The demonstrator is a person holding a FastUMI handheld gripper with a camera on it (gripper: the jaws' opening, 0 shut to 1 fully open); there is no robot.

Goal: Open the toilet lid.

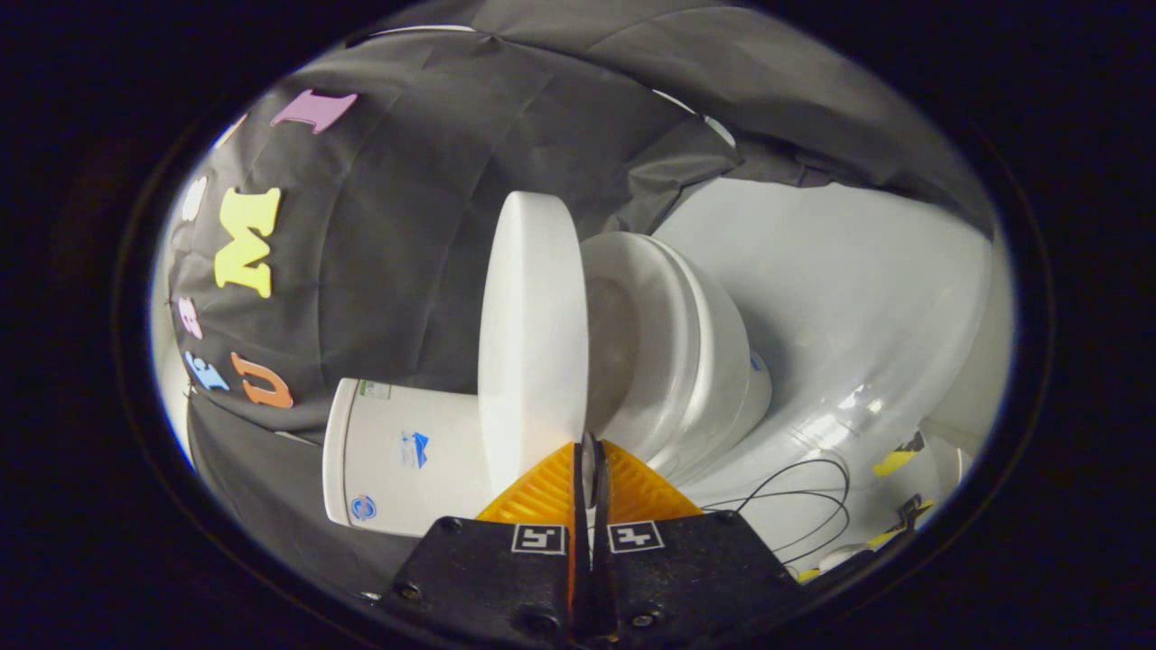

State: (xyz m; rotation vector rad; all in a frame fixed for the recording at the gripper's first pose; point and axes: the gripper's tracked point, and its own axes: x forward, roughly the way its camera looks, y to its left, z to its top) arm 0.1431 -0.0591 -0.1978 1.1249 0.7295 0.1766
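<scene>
At about nine o'clock from my fingers sits the toilet tank [397,456], a smooth white block against the dark cloth wall [406,226]. Next, at twelve o'clock just ahead of me, comes the toilet lid [533,334], swung well up off the seat [664,334] and standing edge-on to me. My fingers [591,469] are closed to a narrow slit and pinch the lid's thin free rim, so I have hold of it at the edge farthest from the hinge. That seems the right place: the lid looks like stiff, glossy plastic, fairly light, yet slippery, so I judge a firm pinch on the rim beats pushing on its broad face. It should pivot freely and could drop if I let go early. At one to two o'clock lie the seat and bowl [722,379], then the pale glossy floor [858,298], with a thin black cable [817,495] at three o'clock.
</scene>
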